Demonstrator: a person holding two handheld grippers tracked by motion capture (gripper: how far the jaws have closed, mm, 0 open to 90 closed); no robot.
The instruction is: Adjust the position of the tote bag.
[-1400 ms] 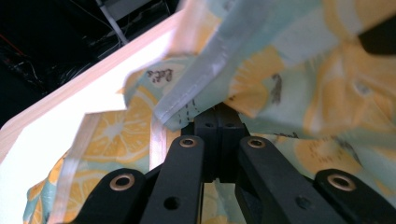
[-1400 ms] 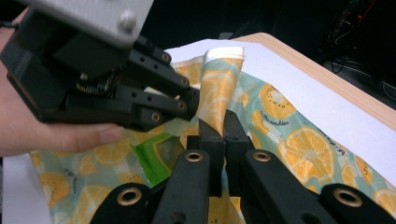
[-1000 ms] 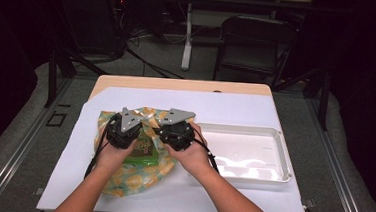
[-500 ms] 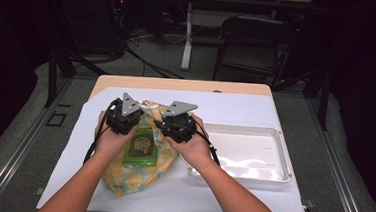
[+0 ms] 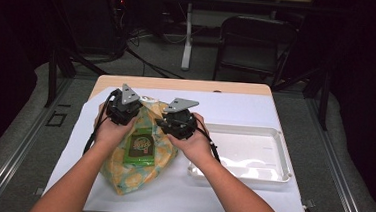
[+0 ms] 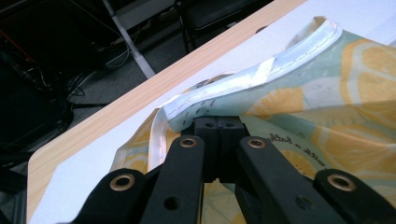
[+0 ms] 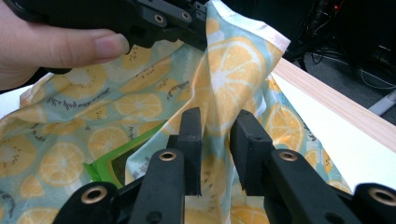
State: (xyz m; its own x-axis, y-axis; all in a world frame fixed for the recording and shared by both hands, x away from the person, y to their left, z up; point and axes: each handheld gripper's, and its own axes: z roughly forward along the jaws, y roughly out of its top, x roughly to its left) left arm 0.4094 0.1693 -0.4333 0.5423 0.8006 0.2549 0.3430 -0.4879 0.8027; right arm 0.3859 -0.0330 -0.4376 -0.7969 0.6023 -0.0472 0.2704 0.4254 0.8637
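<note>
Dark room, white-covered table (image 5: 236,107): two grippers work the mouth of a lemon-print bag (image 5: 139,168).

Bag lies left of centre in the high view, a green packet (image 5: 140,145) showing inside; a white tray (image 5: 282,157) sits at right, just beside the bag. Left gripper (image 6: 217,126) is clamped tight on the bag's stitched hem, lifting it at the upper left of the bag. Right gripper (image 7: 217,135) has just been opening; its jaws stand narrowly apart with a fold of cloth between them, pads seemingly not pressing. Both forearms enter from the bottom edge, hands side by side, grippers pointing away from the person. Judgement: the mouth is being spread; the right should take the opposite hem squarely, then pull apart gently while the left holds firm, so the packet stays put.
</note>
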